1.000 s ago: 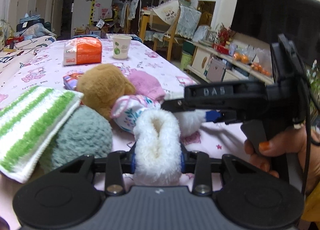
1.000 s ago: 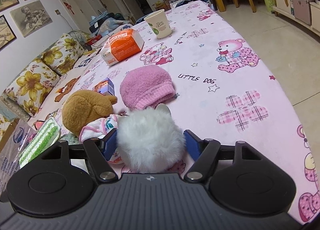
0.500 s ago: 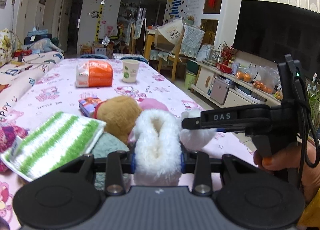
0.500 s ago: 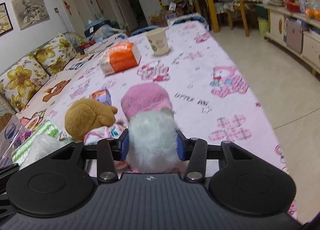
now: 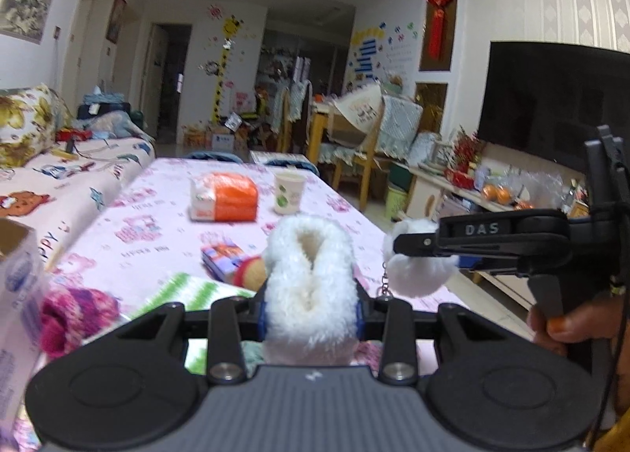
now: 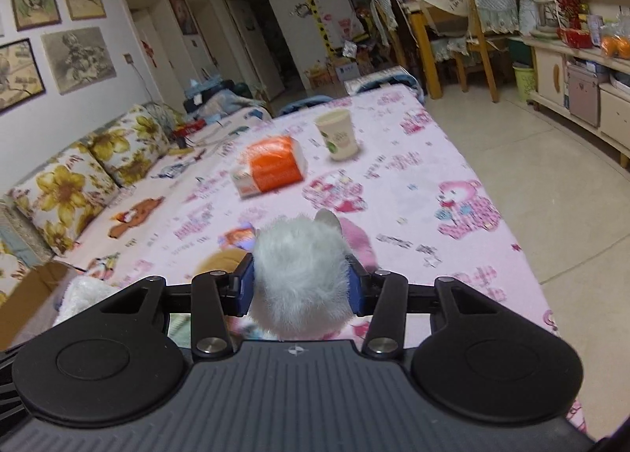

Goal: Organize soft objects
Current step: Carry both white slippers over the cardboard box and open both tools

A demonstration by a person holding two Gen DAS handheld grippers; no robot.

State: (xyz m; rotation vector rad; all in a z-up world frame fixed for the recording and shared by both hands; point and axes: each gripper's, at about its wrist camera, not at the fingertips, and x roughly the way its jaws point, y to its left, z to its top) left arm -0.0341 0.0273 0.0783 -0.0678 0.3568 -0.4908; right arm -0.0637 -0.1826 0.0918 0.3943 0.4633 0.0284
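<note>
My left gripper (image 5: 311, 308) is shut on a white fluffy slipper (image 5: 311, 275), held up above the pink tablecloth (image 5: 157, 231). To its right, my right gripper (image 5: 409, 251) grips a white furry pompom (image 5: 417, 271) with a small chain hanging from it. In the right wrist view the same pompom (image 6: 301, 275) is squeezed between the blue pads (image 6: 245, 286) of my right gripper (image 6: 301, 288). A pink knit hat (image 6: 360, 241) and a brown plush (image 6: 220, 259) lie on the table just beyond it. The slipper (image 6: 84, 290) shows at lower left.
A green-striped cloth (image 5: 189, 288), a magenta knit piece (image 5: 75, 314) and a small colourful box (image 5: 222, 255) lie near me. Farther off sit an orange tissue pack (image 5: 224, 196) and a paper cup (image 5: 289, 192). A sofa (image 6: 71, 184) runs along the left; a hand (image 5: 567, 328) holds the right gripper.
Both grippers have risen off the table with their soft items, and the pile has dropped lower in view. The right jaws have closed tighter on the pompom.
</note>
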